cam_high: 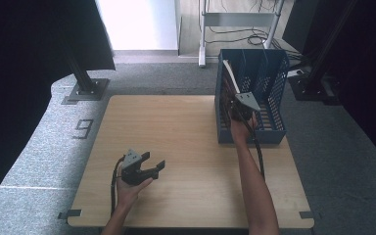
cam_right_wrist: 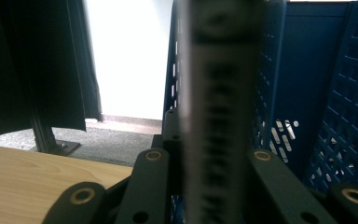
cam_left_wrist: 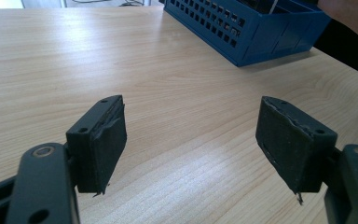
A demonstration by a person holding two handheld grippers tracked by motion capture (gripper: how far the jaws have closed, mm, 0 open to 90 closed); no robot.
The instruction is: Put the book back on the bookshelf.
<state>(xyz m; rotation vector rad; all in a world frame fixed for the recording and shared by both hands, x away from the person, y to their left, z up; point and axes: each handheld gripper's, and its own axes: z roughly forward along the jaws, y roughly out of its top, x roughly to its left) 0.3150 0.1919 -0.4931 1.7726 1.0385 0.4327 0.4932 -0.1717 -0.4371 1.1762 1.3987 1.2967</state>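
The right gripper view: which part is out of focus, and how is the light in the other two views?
Right gripper view: the upright flat item between the jaws is blurred, too close to read; the doorway behind is overexposed white. Left gripper view: sharp, with soft glare on the wooden table. High view: dark at both sides, the blue rack evenly lit.

A recording lab: black curtains (cam_high: 39, 34) on metal stands (cam_high: 84, 81), floor cables (cam_high: 240, 34).
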